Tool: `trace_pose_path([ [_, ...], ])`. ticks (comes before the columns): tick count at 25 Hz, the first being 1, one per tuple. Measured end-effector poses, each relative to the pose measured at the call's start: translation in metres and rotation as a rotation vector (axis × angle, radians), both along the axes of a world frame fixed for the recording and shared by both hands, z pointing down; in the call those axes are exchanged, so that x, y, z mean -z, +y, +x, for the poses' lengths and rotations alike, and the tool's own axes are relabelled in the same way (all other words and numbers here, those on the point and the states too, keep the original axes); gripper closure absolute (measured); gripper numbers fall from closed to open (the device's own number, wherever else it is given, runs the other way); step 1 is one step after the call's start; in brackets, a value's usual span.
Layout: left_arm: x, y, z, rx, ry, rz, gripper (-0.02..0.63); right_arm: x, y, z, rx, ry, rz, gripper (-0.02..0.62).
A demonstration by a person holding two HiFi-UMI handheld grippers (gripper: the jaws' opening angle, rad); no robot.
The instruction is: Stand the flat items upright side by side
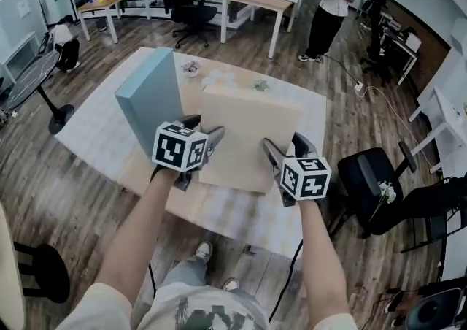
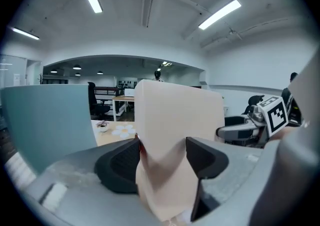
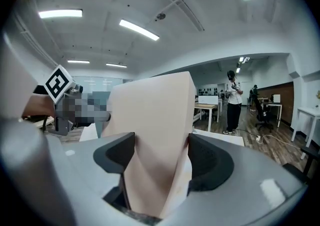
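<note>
Both grippers are clamped on one beige slab (image 1: pixel 248 135) — the left gripper (image 1: pixel 210 139) on its left edge, the right gripper (image 1: pixel 279 152) on its right edge; in each gripper view the dark pads (image 2: pixel 120 162) press in from both sides, and the soft material pinches narrow between them. The slab is held up over the table (image 1: pixel 139 171), with its broad face turned toward the head camera; a blue-grey slab (image 1: pixel 149 95) stands upright on the table just beside it, on the left gripper's side — whether the two touch I cannot tell. A white mat (image 1: pixel 95 131) covers much of the tabletop; a small bowl (image 1: pixel 191 67) sits near the far edge.
</note>
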State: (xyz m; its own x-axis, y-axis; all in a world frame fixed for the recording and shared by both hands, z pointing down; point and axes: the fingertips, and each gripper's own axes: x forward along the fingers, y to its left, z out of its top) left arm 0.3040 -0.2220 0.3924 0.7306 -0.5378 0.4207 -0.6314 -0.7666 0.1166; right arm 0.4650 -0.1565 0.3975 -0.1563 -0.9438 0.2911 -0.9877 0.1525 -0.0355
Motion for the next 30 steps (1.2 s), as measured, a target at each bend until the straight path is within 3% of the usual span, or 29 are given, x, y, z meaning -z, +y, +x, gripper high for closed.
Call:
trace_pose_path([
  [8, -0.001, 0.062, -0.022, 0.137, -0.031, 0.031, 0.313, 0.004, 0.047, -0.016, 0.090, 0.039, 0.036, 0.279],
  [21, -0.006, 0.097, -0.033, 0.271, -0.063, 0.011, 0.311, 0.004, 0.076, -0.021, 0.252, 0.047, 0.048, 0.295],
  [28, -0.008, 0.106, -0.036, 0.354, -0.042, -0.001, 0.311, 0.003, 0.077, -0.019, 0.409, 0.022, 0.054, 0.272],
  [30, -0.010, 0.110, -0.037, 0.395, -0.027, -0.002, 0.311, -0.001, 0.072, -0.014, 0.440, 0.013, 0.051, 0.237],
])
